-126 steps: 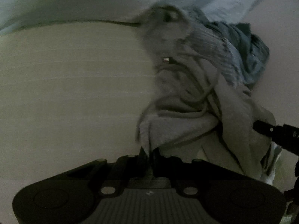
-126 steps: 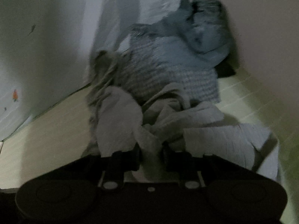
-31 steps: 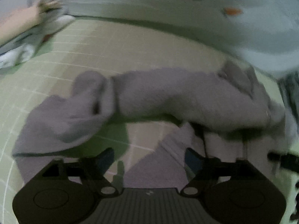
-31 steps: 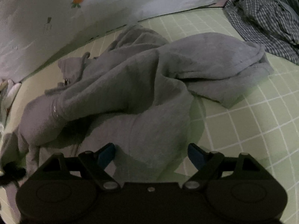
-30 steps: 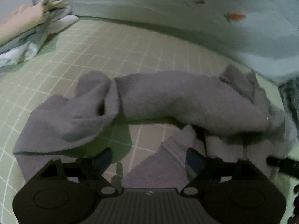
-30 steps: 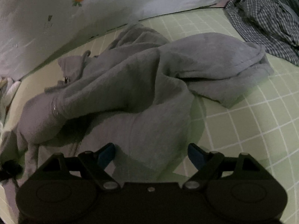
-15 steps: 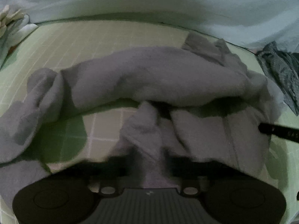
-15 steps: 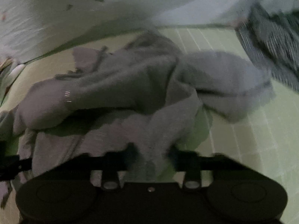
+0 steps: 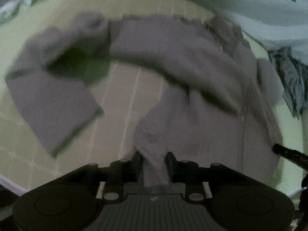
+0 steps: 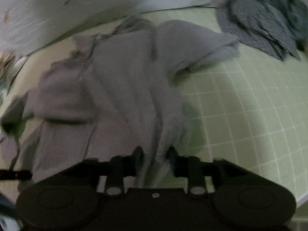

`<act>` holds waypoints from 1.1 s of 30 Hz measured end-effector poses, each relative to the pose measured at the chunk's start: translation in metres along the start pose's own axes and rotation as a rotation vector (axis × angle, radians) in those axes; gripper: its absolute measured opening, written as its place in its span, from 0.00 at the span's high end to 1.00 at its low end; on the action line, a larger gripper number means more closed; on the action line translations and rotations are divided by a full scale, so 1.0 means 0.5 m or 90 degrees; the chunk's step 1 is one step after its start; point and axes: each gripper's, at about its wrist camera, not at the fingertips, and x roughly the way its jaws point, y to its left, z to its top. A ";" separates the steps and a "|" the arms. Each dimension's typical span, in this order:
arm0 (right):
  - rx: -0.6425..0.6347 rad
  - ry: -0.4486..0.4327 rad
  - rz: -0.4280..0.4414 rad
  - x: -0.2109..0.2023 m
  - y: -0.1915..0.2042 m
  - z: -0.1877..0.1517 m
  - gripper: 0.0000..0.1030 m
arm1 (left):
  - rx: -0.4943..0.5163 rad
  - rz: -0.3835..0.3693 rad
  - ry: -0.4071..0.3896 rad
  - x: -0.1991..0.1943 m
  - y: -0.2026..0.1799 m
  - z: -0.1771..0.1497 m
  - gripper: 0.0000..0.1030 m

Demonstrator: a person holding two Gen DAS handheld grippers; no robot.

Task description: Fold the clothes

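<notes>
Left tool (image 9: 153, 160) and right tool (image 10: 154, 156), jaws opening, each pinch grey hoodie (image 10: 123, 88) hem bunched between fingers.

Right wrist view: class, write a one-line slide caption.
Right gripper, jaws opening, grey hoodie hem between them, on green grid mat.

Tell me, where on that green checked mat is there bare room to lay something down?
Right of the grey hoodie, below the checked shirt pile, the green mat lies bare. A smaller patch shows between the hoodie's sleeve and body. The hoodie crowds the middle.
</notes>
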 end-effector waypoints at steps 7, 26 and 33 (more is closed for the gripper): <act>0.003 -0.108 -0.026 0.011 0.023 0.127 0.28 | -0.048 0.090 -0.120 -0.027 0.026 0.098 0.33; 0.048 -0.110 0.041 0.250 0.124 0.406 0.14 | -0.189 0.167 -0.040 0.105 0.155 0.262 0.05; 0.058 -0.062 0.034 0.357 0.154 0.455 0.13 | -0.161 0.227 -0.030 0.131 0.143 0.286 0.00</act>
